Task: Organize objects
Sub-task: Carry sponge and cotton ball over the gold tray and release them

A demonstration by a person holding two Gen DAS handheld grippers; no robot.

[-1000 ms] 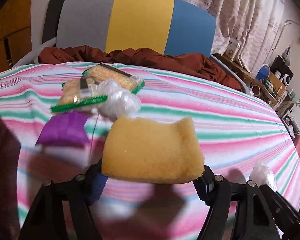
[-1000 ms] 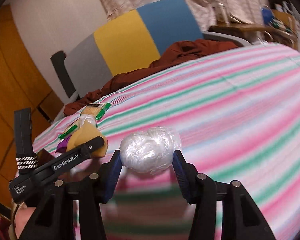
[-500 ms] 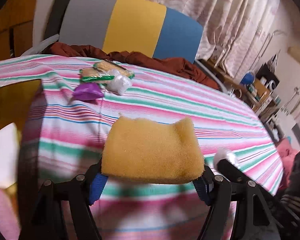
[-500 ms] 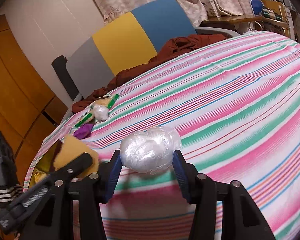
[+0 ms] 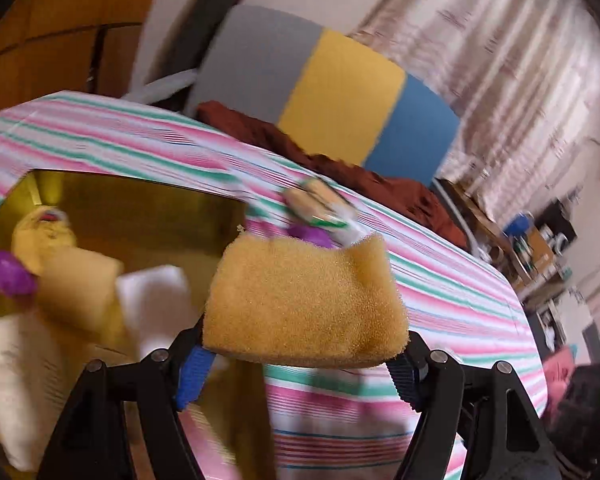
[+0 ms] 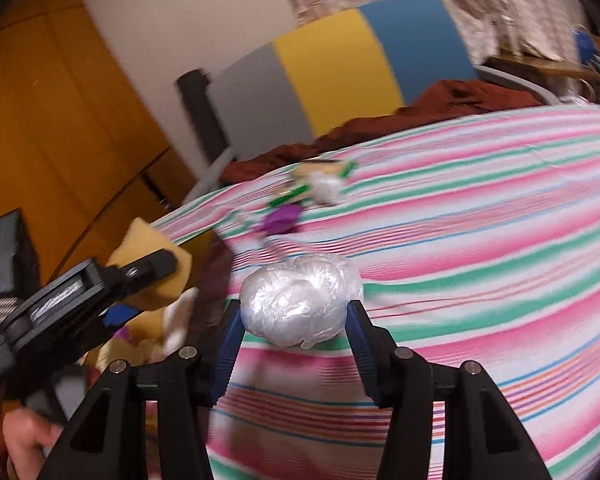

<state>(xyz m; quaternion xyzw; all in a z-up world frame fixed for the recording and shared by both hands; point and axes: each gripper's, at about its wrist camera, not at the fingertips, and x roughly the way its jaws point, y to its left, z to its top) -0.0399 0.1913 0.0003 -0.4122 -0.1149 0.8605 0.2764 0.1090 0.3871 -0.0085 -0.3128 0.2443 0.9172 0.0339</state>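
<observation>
The left gripper [image 5: 304, 340] is clamped on a yellow rectangular foam sponge [image 5: 304, 300], held beside the open yellow storage bin [image 5: 140, 204] at the near left of the pink-and-green striped tablecloth [image 6: 480, 240]. The right gripper [image 6: 294, 320] pinches a ball of crumpled clear plastic wrap [image 6: 296, 304] above the cloth. The bin already holds soft items, while green-edged snack packets [image 6: 300, 190] and a purple wrapper [image 6: 280, 218] lie far off on the cloth, so sorting looks partway done.
</observation>
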